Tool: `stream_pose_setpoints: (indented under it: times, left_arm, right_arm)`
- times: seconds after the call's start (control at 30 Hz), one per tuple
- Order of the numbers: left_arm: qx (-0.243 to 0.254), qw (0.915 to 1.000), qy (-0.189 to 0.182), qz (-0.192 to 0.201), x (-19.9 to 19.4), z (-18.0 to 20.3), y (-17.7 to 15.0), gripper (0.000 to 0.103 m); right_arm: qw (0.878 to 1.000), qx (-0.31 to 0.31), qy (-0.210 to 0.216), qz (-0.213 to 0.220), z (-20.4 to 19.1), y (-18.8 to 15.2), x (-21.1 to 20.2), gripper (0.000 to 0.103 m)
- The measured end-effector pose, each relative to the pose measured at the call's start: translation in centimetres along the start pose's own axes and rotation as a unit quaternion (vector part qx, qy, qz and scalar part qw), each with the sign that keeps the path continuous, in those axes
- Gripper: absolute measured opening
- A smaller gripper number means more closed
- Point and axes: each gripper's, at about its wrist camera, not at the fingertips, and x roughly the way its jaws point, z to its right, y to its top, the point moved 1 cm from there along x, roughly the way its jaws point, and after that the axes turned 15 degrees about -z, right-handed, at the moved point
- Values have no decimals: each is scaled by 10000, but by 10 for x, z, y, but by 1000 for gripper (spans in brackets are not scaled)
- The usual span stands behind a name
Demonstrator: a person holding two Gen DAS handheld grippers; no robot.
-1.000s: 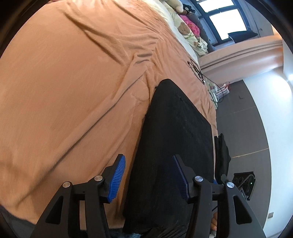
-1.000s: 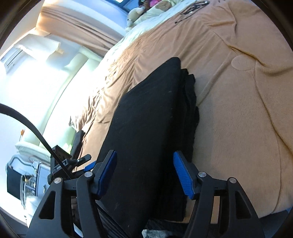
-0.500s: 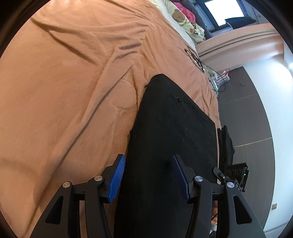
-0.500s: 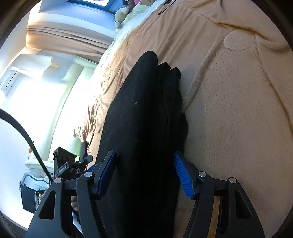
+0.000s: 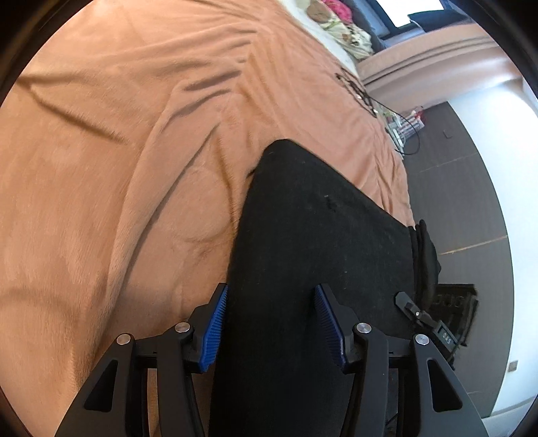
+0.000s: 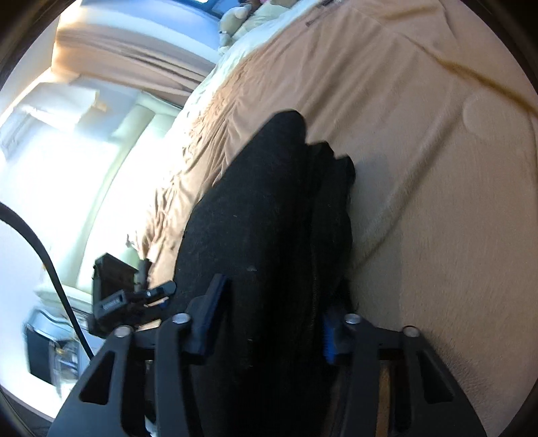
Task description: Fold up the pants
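Note:
Folded black pants (image 5: 319,252) lie as a long stack on the orange-brown blanket (image 5: 134,168) of a bed. My left gripper (image 5: 272,329) stands open, its blue pads astride the near end of the stack without pressing it. In the right wrist view the same pants (image 6: 262,235) show stacked layers along their right edge. My right gripper (image 6: 270,319) is closing its jaws, and the pads bite into the fabric bunched between them. The picture there is blurred. Each view shows part of the other gripper at the stack's far side.
The blanket (image 6: 437,168) spreads wide beyond the pants. Soft toys and pillows (image 5: 339,30) lie at the head of the bed. A cable and small items (image 5: 400,131) sit at the bed's edge above the dark floor (image 5: 470,201). A black cable (image 6: 50,265) crosses the right wrist view.
The left gripper slid over until the pants lie between its pads. The right gripper's fingers have drawn together onto the stack, which now fills the gap.

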Motion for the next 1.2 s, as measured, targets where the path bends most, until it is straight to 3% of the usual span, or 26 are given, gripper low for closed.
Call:
stream_pose_setpoints:
  times: [0.07, 0.17, 0.27, 0.47, 0.73, 0.83, 0.97, 1.2]
  left_arm:
    - [134, 9999, 40, 37, -3, 5, -1, 54]
    - [174, 9998, -32, 90, -5, 4, -3, 54]
    - [140, 9999, -17, 50, -4, 1, -4, 54]
    - [-5, 9998, -84, -187, 1, -9, -9, 54]
    - [-269, 9975, -588, -271, 9, -28, -22, 55]
    - [-189, 9984, -518, -140, 3, -25, -29, 52]
    - [-130, 9983, -570, 40, -7, -20, -38, 45]
    - [100, 9972, -673, 322, -30, -4, -56, 40]
  right_arm:
    - [9991, -359, -132, 178, -17, -7, -8, 32]
    - [9988, -416, -151, 221, -19, -16, -9, 32]
    - [10000, 27, -26, -15, -4, -20, -1, 37]
    - [9971, 120, 422, -620, -1, -18, 9, 53]
    - [9940, 132, 588, -915, -3, -6, 26, 54]
    - [9945, 139, 486, -915, -12, 0, 38, 54]
    - [9967, -34, 243, -770, -25, 0, 28, 37]
    - [9985, -329, 23, -436, -56, -12, 18, 27]
